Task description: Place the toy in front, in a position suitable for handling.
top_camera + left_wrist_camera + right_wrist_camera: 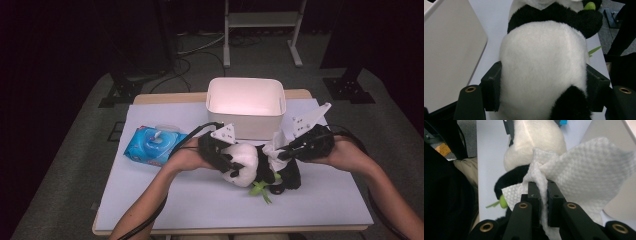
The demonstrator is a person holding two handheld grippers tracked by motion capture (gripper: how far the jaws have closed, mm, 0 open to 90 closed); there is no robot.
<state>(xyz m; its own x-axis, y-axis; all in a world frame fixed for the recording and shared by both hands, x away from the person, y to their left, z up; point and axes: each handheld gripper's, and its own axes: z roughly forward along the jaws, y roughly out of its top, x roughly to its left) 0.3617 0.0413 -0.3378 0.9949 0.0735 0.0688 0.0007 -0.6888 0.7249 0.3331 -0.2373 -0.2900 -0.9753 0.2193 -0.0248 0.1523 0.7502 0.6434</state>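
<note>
A black-and-white plush panda (245, 165) lies on the pale table, with a green leaf (260, 189) at its front. My left gripper (231, 162) comes in from the left. In the left gripper view its jaws press both flanks of the panda's white body (541, 57), so the left gripper (542, 87) is shut on it. My right gripper (280, 155) reaches in from the right, shut on a white wet wipe (272, 147). The right gripper view has the wipe (586, 170) bunched between that gripper's (543, 187) jaws, close against the panda's (534, 142) black arm.
A white plastic bin (246, 102) stands open just behind the panda. A blue pack of wet wipes (152, 145) lies to the left. The table (200, 205) has bare surface toward its front edge. Stands and cables sit on the floor beyond.
</note>
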